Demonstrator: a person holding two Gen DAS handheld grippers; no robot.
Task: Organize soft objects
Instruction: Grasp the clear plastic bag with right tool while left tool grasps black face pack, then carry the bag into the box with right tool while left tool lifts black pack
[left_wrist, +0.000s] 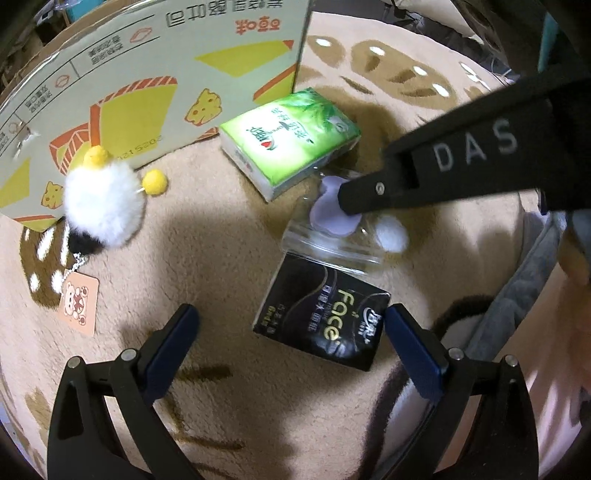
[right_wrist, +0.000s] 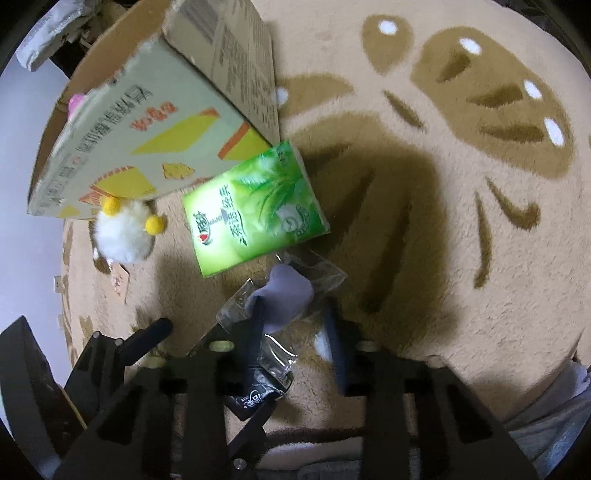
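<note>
On the beige rug (left_wrist: 207, 236), beside the cardboard box (left_wrist: 122, 85), lie green tissue pack (left_wrist: 291, 140), black tissue pack (left_wrist: 325, 325), white pompom toy (left_wrist: 103, 203); left gripper (left_wrist: 291, 321) gapes wide, empty, right gripper (right_wrist: 295, 314) pinches the clear bag (right_wrist: 280, 295) between both packs.

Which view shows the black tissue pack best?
Left wrist: the black rectangular tissue pack lies nearly whole, label readable. Right wrist shows only a corner of it under claw parts and clear plastic.
</note>
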